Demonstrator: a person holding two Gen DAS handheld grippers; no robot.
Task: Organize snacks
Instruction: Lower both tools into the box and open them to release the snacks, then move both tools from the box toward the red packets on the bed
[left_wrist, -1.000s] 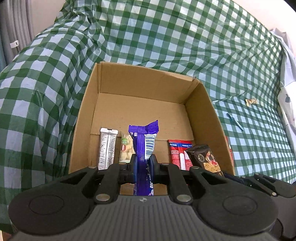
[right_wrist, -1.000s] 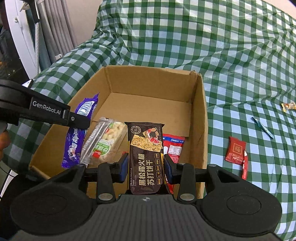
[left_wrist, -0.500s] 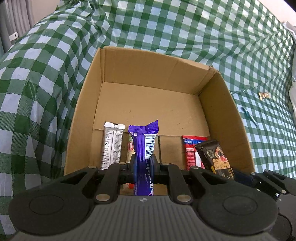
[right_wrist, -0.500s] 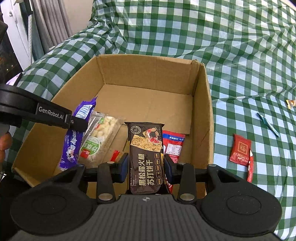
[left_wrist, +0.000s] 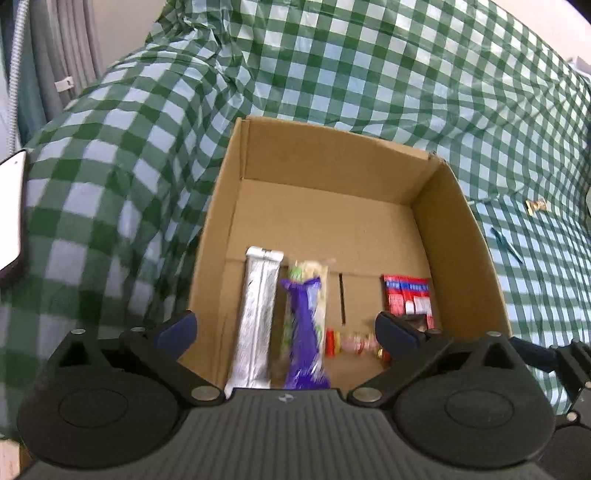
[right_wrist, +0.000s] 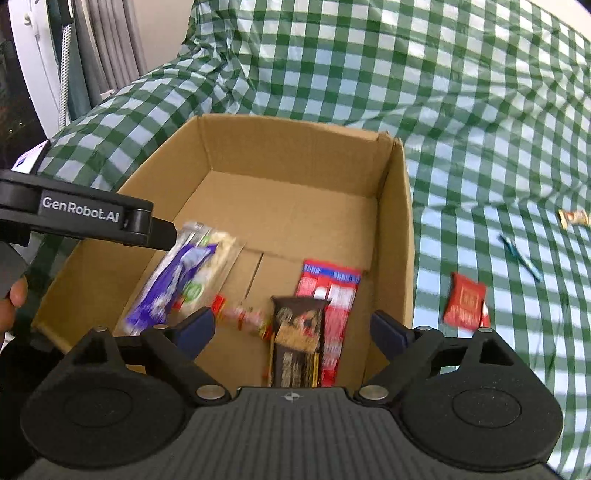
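Both tongs opening, nothing pinched: purple bar (left_wrist: 304, 332) and dark cracker pack (right_wrist: 297, 339) dropping into box (right_wrist: 391, 229) (light, slippery; grip mid-length), red packet (right_wrist: 464, 301) at 3 o'clock.

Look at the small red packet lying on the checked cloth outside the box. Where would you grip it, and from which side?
The small red packet lies flat on the checked cloth, right of the cardboard box, with a thin red stick against its right edge. Probably best: come from above, fingers across its narrow width at the middle, nearer the free left edge, since a flat pouch offers only its edges.
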